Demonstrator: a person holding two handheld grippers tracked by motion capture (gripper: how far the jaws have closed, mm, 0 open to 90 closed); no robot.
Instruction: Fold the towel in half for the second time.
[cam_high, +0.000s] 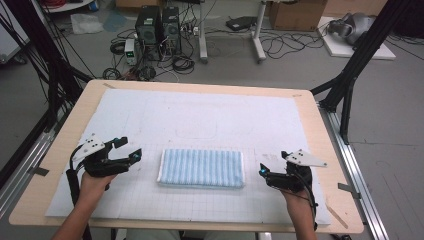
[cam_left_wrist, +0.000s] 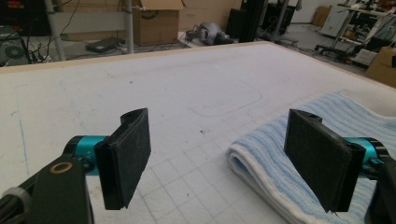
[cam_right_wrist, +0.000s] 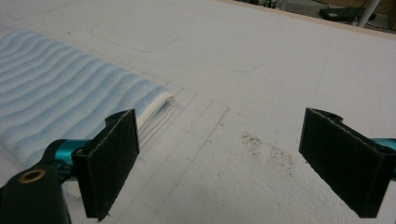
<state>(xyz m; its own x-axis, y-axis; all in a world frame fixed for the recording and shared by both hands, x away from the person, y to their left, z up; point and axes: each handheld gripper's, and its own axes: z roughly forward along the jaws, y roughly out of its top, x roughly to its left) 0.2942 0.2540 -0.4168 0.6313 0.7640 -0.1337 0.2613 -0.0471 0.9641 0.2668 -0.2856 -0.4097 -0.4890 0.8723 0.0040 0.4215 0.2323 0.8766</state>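
A folded towel (cam_high: 201, 168) with blue and white stripes lies flat on the middle of the white mat. My left gripper (cam_high: 128, 148) rests on the mat a short way left of the towel, with its jaws wide open and nothing between them. In the left gripper view the towel's folded end (cam_left_wrist: 261, 154) lies just ahead of the right pad (cam_left_wrist: 317, 163). My right gripper (cam_high: 272, 163) sits just right of the towel, also open and empty. In the right gripper view the towel (cam_right_wrist: 70, 98) lies beyond the left pad (cam_right_wrist: 109, 163).
A white gridded mat (cam_high: 165, 117) covers the wooden table (cam_high: 325, 150) and carries a faint drawn rounded outline (cam_high: 196, 131). A brown speckled stain (cam_right_wrist: 268, 151) marks the mat between the right jaws. Computer towers (cam_high: 157, 30), cables, boxes and black frame struts stand beyond the table.
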